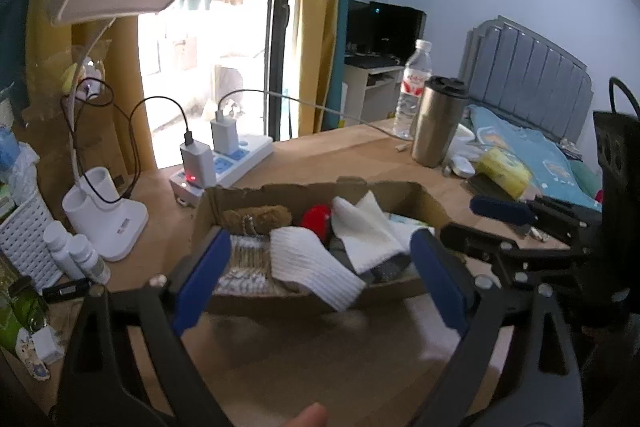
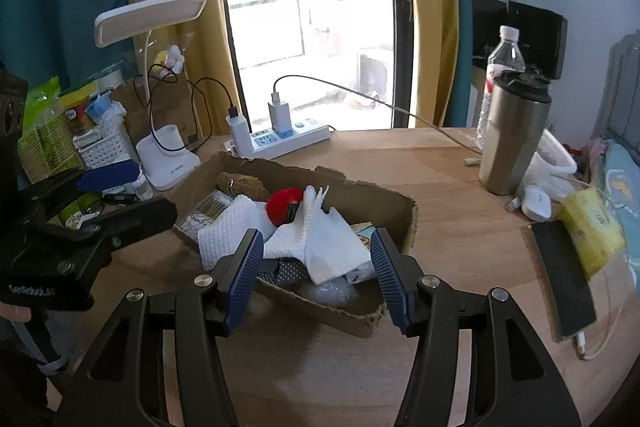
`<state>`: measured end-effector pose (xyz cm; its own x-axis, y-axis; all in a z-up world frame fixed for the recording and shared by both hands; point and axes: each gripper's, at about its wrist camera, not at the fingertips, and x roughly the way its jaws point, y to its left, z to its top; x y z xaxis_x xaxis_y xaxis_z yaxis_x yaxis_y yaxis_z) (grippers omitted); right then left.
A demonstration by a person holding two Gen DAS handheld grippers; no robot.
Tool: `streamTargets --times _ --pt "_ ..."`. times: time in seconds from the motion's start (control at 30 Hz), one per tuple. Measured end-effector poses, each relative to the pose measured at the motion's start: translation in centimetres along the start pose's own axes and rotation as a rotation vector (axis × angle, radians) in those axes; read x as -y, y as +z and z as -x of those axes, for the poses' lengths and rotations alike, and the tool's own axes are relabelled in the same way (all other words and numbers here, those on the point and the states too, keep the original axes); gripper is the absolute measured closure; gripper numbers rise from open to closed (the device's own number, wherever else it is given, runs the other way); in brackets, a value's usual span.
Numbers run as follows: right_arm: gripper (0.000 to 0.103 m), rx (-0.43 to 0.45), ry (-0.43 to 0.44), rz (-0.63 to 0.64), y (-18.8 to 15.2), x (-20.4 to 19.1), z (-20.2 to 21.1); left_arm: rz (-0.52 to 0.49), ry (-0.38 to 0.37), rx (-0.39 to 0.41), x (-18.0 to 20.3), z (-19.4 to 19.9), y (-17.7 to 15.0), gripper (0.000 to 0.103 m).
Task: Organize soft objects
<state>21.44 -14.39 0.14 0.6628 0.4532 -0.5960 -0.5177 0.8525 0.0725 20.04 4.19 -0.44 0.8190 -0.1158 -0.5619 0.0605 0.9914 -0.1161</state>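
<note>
Both claws hang spread wide and empty over the cardboard box (image 2: 352, 203) near the middle of the counter (image 2: 460, 251), where white socks (image 2: 320, 247), a red plush (image 2: 285, 205) and a brown plush (image 2: 244, 185) lie heaped. Your left claw (image 1: 320, 267) brackets the ribbed white sock (image 1: 308, 267) draped over the box's near wall; your right claw (image 2: 316, 275) frames the folded pair. Judged from here, take one sock at a time: lower onto the overhanging cuff, pinch the fabric only, and lift clear of the torn cardboard rim.

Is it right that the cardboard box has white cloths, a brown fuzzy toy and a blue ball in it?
Not quite. The ball is red, not blue, as the right wrist view shows. The white cloths and brown fuzzy toy are in the cardboard box.
</note>
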Motion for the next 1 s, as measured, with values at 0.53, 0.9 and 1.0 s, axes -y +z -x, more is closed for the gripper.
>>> streamTargets --times 0.53,0.9,1.0 --pt "0.033 0.096 -0.047 0.016 -2.0 -0.9 6.0 -0.031 -0.012 0.084 3.1 5.7 -2.2 0.007" --pt "0.029 0.19 -0.089 0.006 -3.1 -1.4 10.7 -0.05 -0.002 0.152 4.6 9.2 -3.5 0.006" --pt "0.028 0.21 -0.099 0.007 -3.4 -1.6 11.9 -0.067 0.012 0.187 5.2 10.4 -3.7 0.006"
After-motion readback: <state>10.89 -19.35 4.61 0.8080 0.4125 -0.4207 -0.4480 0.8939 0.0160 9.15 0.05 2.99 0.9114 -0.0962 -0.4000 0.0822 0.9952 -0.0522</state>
